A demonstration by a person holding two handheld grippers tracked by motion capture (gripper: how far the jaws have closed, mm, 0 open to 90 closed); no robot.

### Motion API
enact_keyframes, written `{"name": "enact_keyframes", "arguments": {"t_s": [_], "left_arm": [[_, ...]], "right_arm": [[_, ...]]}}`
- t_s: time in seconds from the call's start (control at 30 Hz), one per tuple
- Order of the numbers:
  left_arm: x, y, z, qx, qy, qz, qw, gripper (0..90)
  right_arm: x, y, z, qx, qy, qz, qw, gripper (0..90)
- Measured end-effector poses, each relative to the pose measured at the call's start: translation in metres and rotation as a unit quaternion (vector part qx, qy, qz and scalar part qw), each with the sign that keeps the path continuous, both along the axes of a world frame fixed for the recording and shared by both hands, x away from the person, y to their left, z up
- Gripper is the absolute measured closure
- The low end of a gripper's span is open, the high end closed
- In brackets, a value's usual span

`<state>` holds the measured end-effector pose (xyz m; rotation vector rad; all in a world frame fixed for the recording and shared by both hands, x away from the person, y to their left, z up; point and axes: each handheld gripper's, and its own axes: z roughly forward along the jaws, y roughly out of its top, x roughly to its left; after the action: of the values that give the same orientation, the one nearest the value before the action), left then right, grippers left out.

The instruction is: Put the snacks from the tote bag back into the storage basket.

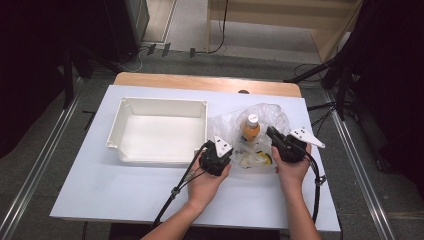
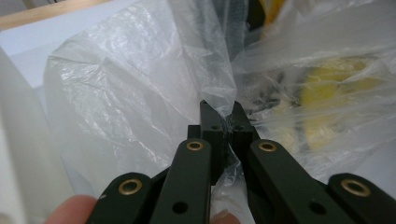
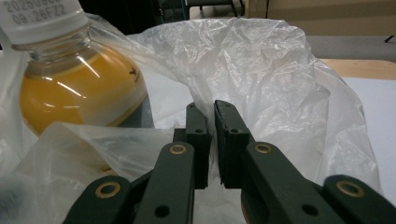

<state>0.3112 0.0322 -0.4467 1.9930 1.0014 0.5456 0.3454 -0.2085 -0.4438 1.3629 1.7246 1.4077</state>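
A clear plastic bag [image 1: 267,116] lies on the white table right of a white bin [image 1: 161,131]. Inside it stands a bottle of orange juice [image 1: 250,128] with a white cap, and yellow items [image 1: 255,159] lie at its front. My left gripper [image 1: 223,150] is shut on the bag's left edge; in the left gripper view the plastic bag [image 2: 140,84] is pinched between the jaws [image 2: 223,114]. My right gripper [image 1: 272,134] is shut on the bag's right edge. In the right gripper view the bag film [image 3: 261,65] runs between its jaws [image 3: 210,116], with the bottle [image 3: 74,88] at left.
The empty white bin sits at the table's left centre. The white table top [image 1: 120,190] has free room in front and at the far right. A wooden strip [image 1: 200,81] runs along the table's far edge. Cables trail from both grippers toward the near edge.
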Motion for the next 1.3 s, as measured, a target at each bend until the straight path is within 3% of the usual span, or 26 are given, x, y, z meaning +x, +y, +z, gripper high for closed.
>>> {"name": "enact_keyframes", "arguments": {"t_s": [0.1,0.2,0.33,0.6,0.77,0.9,1.0,1.1,1.13,1.17,1.2,1.23,1.27,1.3], "left_arm": [[-0.004,-0.008,-0.008,0.039,-0.012,-0.014,0.9991,90.0],[-0.006,-0.01,-0.014,0.051,-0.014,-0.018,0.9984,90.0],[-0.009,-0.009,-0.025,0.061,-0.01,-0.026,0.9977,90.0],[-0.01,-0.004,-0.03,0.05,-0.001,-0.021,0.9985,89.8],[-0.006,0.001,-0.03,0.031,0.013,-0.002,0.9994,89.0],[-0.007,-0.002,-0.031,0.046,0.006,0.008,0.9989,89.2],[-0.007,-0.003,-0.031,0.051,0.009,0.008,0.9986,89.3],[-0.005,-0.001,-0.031,0.047,0.02,0.007,0.9987,89.3],[-0.005,-0.001,-0.031,0.045,0.021,0.008,0.9987,89.3],[-0.005,0.0,-0.031,0.044,0.022,0.01,0.9987,89.3],[-0.005,0.001,-0.031,0.043,0.024,0.009,0.9988,89.3],[-0.005,0.001,-0.031,0.04,0.026,0.01,0.9988,89.4],[-0.005,0.002,-0.031,0.037,0.028,0.011,0.9989,89.6],[-0.004,0.003,-0.031,0.037,0.029,0.01,0.9988,89.6]], "right_arm": [[-0.001,0.001,0.001,0.002,-0.005,0.007,1.0,85.6],[-0.002,0.003,0.002,0.002,-0.008,0.015,0.9999,85.4],[0.001,0.007,-0.002,-0.009,0.009,0.019,0.9998,84.9],[0.006,0.02,-0.013,-0.023,0.037,0.021,0.9988,84.3],[0.007,0.021,-0.012,-0.023,0.037,0.018,0.9989,84.4],[0.008,0.021,-0.011,-0.015,0.039,0.02,0.9989,84.5],[0.01,0.024,-0.01,-0.025,0.04,0.024,0.9986,84.1],[0.019,0.024,-0.019,-0.033,0.08,0.024,0.9959,83.8],[0.019,0.024,-0.019,-0.033,0.08,0.024,0.9959,83.8],[0.023,0.023,-0.026,-0.042,0.106,0.018,0.9934,84.2],[0.023,0.023,-0.026,-0.042,0.106,0.018,0.9934,84.2],[0.024,0.023,-0.029,-0.042,0.115,0.014,0.9923,84.6],[0.028,0.02,-0.036,-0.047,0.142,0.003,0.9888,85.6],[0.028,0.02,-0.036,-0.047,0.142,0.003,0.9888,85.6]]}}
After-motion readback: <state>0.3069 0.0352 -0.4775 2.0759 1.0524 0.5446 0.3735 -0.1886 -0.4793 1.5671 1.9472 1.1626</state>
